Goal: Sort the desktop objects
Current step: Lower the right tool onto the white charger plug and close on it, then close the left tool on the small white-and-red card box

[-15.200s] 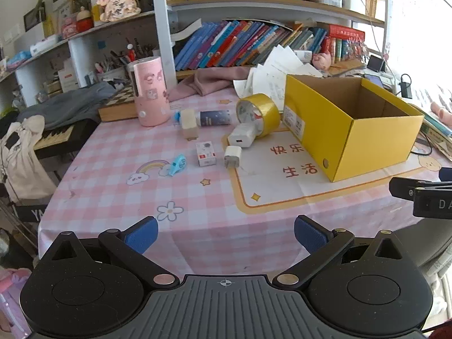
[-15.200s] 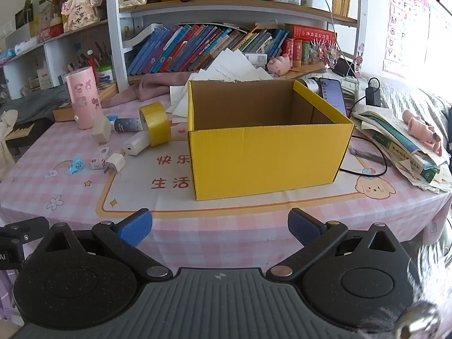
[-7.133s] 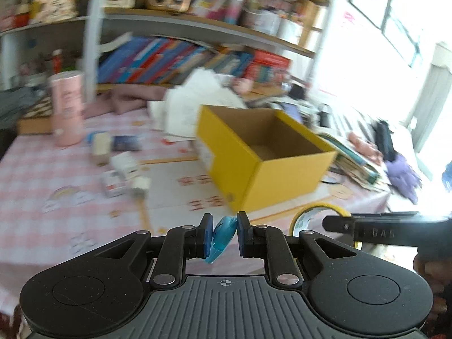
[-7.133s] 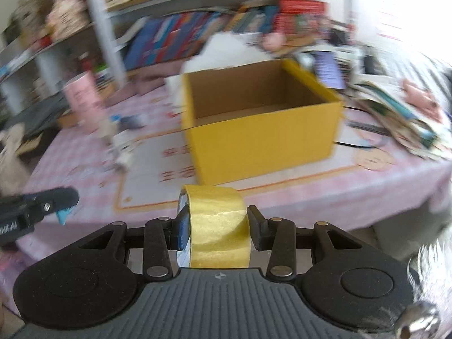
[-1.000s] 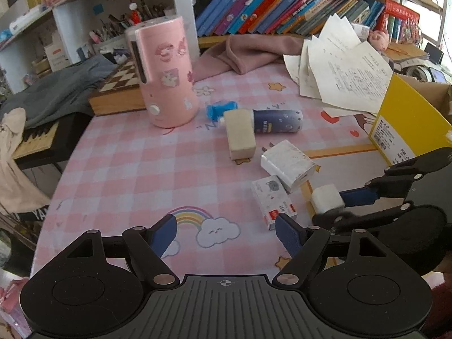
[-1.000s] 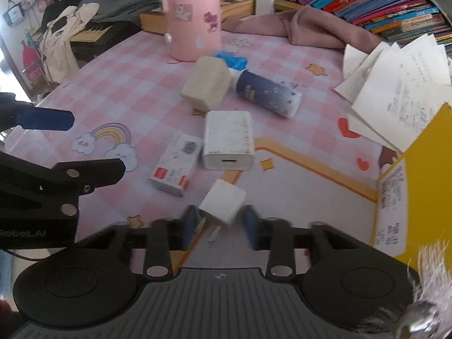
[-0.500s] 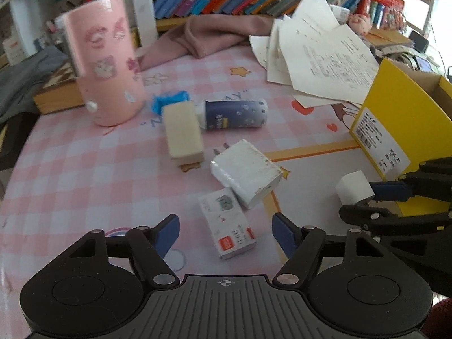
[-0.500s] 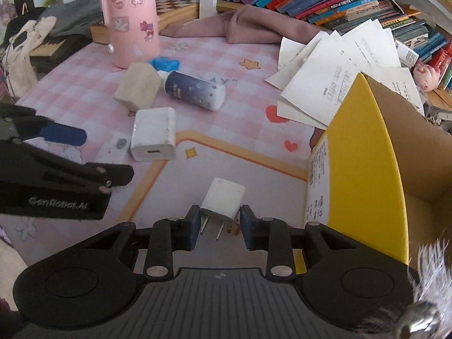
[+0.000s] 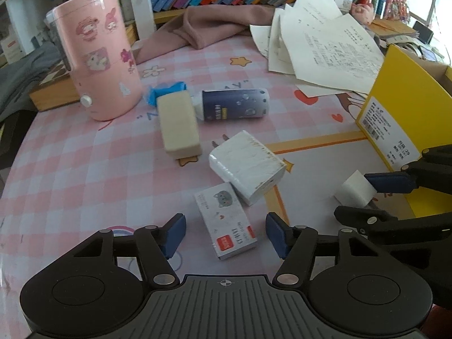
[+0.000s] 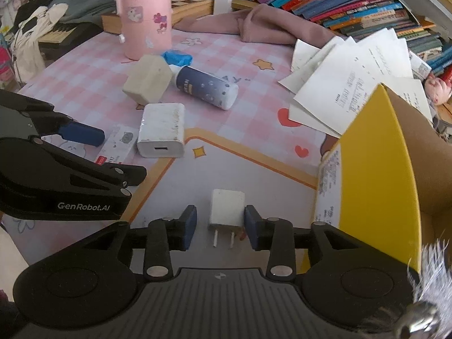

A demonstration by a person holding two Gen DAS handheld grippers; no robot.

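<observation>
Yellow box (image 10: 375, 175) stands just beside white plug (image 10: 227, 209).

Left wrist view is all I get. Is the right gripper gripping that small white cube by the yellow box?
Observer: No. It is a white plug lying between the pads of the right gripper, whose jaws are opening; a gap shows on one side.
Operator: Which way do its prongs face?
Observer: Back toward the gripper, away from the shelves.
Operator: Is it inside the box?
Observer: No, it lies flat on the mat, just outside the yellow box.
</observation>
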